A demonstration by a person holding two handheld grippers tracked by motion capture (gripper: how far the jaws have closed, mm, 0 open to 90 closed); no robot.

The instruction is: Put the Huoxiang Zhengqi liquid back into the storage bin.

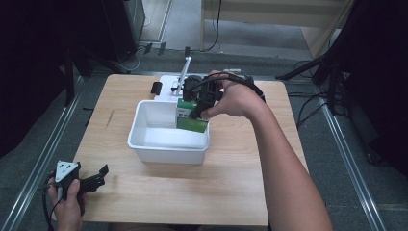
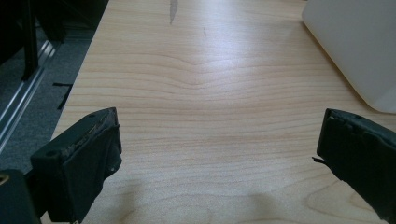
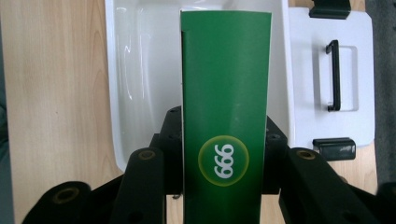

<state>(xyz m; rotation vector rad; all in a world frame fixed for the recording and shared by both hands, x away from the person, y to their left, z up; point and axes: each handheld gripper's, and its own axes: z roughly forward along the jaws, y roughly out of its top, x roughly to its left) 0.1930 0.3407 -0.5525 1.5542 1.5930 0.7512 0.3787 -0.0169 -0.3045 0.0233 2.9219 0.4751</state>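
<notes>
Left gripper (image 1: pixel 91 180), jaws spread and empty, rests on the worktop (image 1: pixel 231 178); right gripper (image 1: pixel 199 108) clamps a green box (image 1: pixel 191 120) over the white tub (image 1: pixel 166 144).

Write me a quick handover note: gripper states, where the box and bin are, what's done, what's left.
Right gripper: shut on the green box, holding it over the white bin, its lower end inside the rim.
Left gripper: open, nothing between its fingers, resting at the table's near-left corner.
Bin lid: off, lying just behind the bin.
Done: box picked up and brought to the bin.
Left: probably lower the box in and release it.
</notes>
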